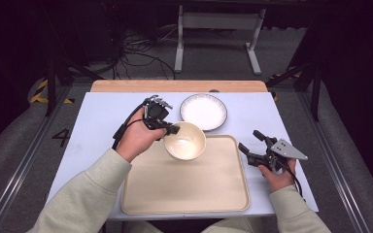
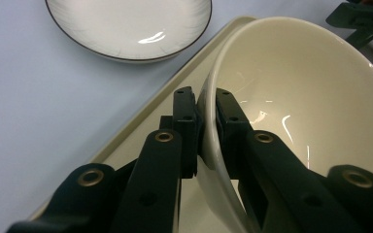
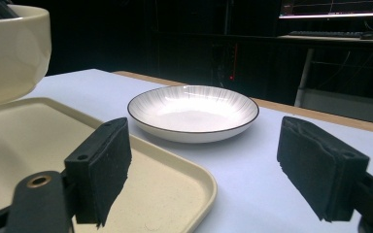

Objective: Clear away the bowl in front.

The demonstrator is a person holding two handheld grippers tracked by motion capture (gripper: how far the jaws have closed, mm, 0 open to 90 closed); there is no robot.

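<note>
Bowl (image 1: 186, 141), cream and glossy, is held tilted over the far left corner of the tray (image 1: 194, 194), its opening facing up and toward the person; in the left gripper view its lower part is cut off by the frame and hidden behind the black jaws. In the right gripper view its side enters at the upper left, and whether its base touches the tray cannot be made out. The left tongs (image 2: 209, 116) are clenched on the bowl's rim, one jaw inside and one outside, the thin wall pinched between them. The tray is a rounded rectangle with a raised lip, matte beige with faint speckles, lying on the pale blue counter (image 1: 102, 116). Just beyond the tray sits a round shallow plate (image 1: 203, 111), white with fine radial lines and a dark rim, shiny under the light. The right tongs (image 1: 252, 143) rest to the right of the tray, held by the right hand (image 1: 277, 174), their jaws spread wide with nothing between the rough black foam pads (image 3: 104, 165).
</note>
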